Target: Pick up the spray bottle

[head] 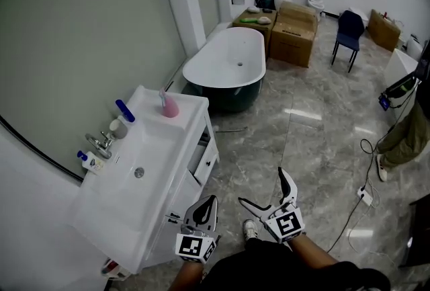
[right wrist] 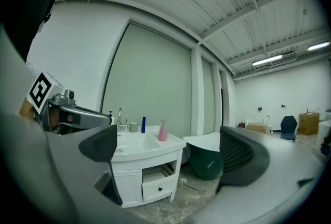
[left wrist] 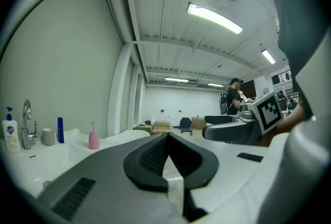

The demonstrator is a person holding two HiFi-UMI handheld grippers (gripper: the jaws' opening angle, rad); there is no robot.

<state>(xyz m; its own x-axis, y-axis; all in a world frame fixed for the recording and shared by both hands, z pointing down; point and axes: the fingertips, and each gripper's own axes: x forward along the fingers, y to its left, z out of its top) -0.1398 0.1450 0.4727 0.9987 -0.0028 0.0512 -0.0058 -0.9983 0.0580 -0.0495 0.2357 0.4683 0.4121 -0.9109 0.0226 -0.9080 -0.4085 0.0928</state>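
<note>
1. Left gripper [head: 212,200], low at the frame's bottom edge, has its jaws pressed together with nothing between them, close to the near front corner of the white counter [head: 154,169].
2. Right gripper [head: 261,185], just beside it over the floor, is spread wide and empty.
3. Pink spray bottle [head: 169,105] stands upright at the counter's far end, well apart from both grippers, near the bathtub [head: 225,61].
</note>
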